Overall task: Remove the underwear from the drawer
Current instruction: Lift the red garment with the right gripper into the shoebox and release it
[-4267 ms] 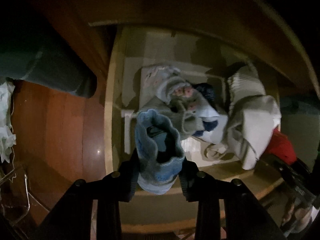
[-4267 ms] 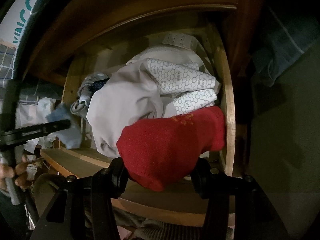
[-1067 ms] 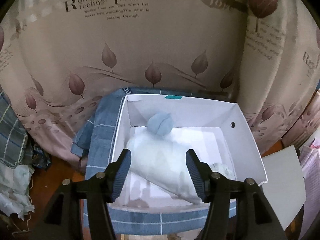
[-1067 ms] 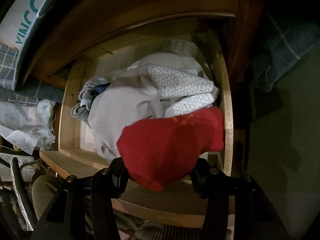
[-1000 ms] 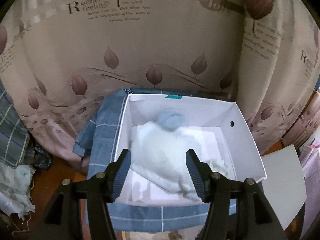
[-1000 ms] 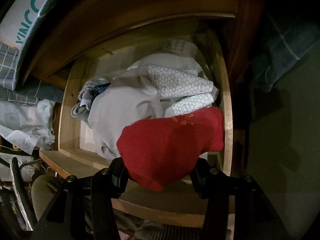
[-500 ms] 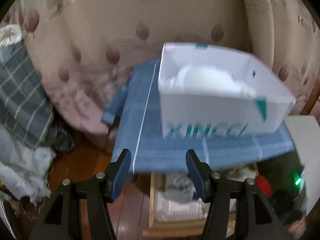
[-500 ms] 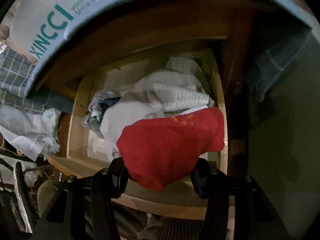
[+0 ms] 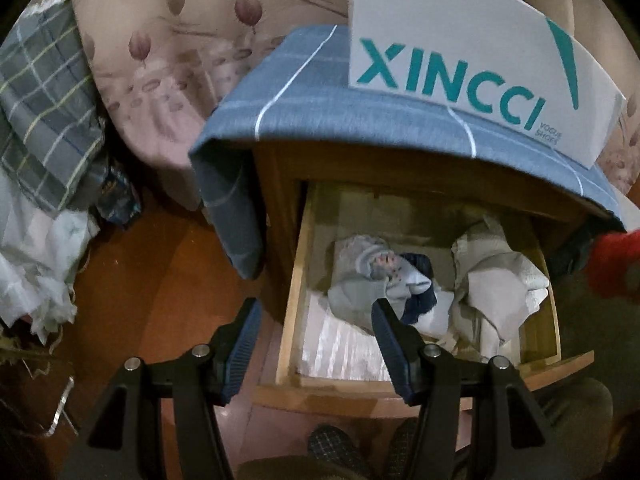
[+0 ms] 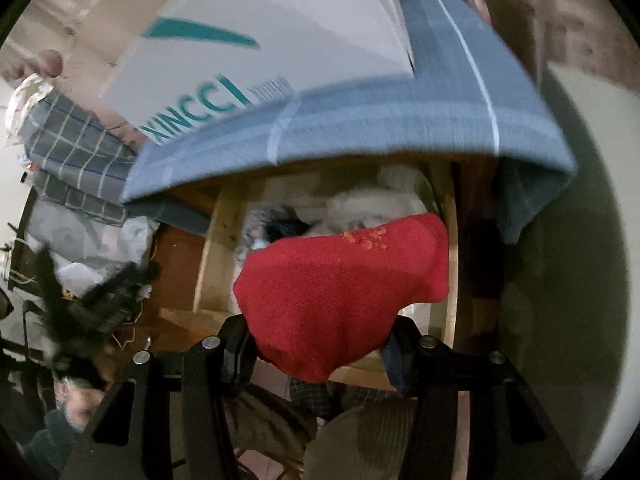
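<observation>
The red underwear is clamped between the jaws of the right gripper, held above the front of the open drawer. Inside the drawer lie a grey and navy bundle and pale cloths. The left gripper hangs above the drawer's left front corner, jaws apart and empty. Above the drawer, a white XINCCI box sits on a blue checked cloth.

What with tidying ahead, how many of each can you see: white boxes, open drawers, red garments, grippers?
white box: 1
open drawer: 1
red garment: 1
grippers: 2 (left gripper, right gripper)
Total: 5
</observation>
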A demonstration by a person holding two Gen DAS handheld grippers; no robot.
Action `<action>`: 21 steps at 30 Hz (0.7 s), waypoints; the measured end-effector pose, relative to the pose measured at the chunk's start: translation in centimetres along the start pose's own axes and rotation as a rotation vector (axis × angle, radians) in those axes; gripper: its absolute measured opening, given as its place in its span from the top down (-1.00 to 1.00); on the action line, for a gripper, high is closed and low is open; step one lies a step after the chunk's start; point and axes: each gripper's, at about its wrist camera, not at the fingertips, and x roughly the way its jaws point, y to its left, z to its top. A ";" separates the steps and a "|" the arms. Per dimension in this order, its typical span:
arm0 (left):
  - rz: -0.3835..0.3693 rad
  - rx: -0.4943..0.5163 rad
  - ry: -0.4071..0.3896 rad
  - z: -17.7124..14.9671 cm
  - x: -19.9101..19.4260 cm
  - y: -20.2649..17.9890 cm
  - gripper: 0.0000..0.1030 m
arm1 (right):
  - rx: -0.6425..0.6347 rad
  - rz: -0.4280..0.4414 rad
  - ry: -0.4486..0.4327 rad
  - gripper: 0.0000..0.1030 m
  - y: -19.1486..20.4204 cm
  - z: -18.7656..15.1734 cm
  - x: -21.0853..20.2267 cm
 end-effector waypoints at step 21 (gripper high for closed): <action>-0.080 -0.131 0.001 -1.7 1.5 2.3 -0.13 | -0.192 -0.103 -0.225 0.04 9.6 16.1 -9.2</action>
